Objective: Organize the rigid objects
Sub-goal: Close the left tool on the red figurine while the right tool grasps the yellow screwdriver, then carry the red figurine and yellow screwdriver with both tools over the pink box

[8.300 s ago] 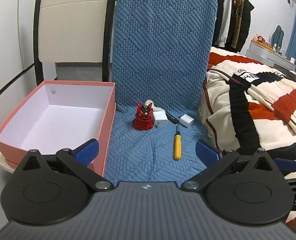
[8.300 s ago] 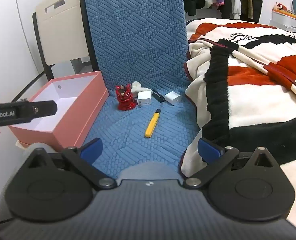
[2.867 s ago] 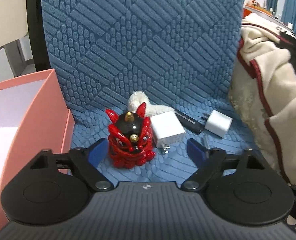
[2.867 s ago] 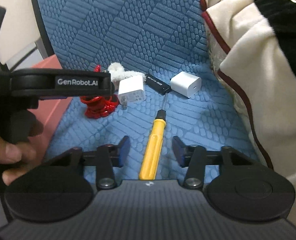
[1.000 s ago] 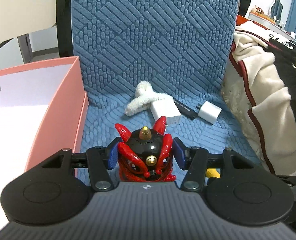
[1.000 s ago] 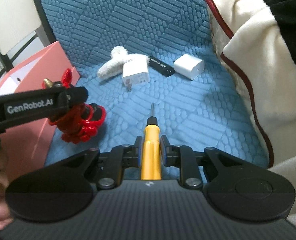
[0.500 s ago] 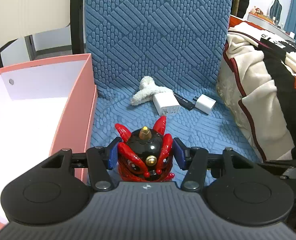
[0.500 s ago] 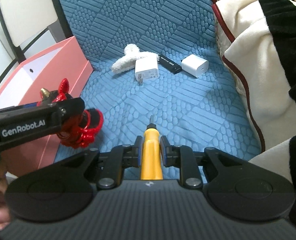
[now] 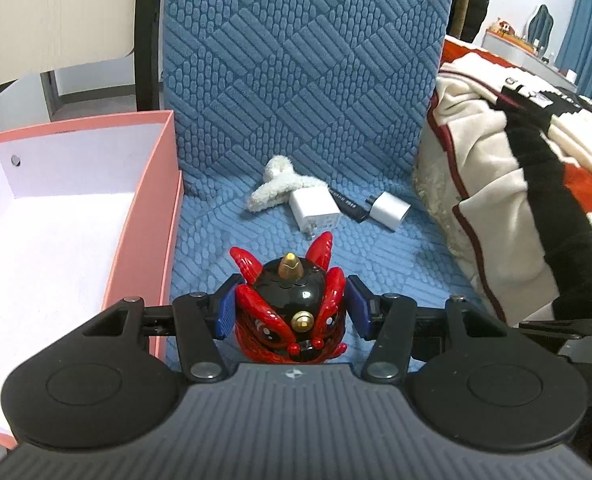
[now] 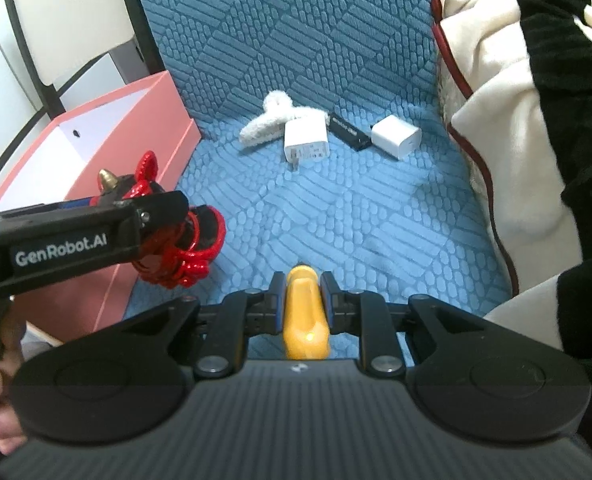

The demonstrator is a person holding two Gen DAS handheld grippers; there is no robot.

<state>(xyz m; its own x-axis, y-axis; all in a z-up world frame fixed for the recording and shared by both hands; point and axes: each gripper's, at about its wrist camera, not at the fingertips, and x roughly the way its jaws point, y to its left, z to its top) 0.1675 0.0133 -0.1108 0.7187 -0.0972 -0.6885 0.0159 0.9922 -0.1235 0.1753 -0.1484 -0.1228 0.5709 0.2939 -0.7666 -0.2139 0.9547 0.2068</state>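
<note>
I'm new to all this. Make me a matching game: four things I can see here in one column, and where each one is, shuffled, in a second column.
Things:
1. red figurine
2. yellow screwdriver
3. fluffy white clip
4. pink box

Places:
A. lying on the blue cushion, by the white chargers
B. held in the right gripper
C. standing open beside the cushion
D. held in the left gripper

Pairs: 1-D, 2-B, 3-A, 4-C

Red figurine (image 9: 292, 312) in left claw (image 9: 290, 312)
</note>
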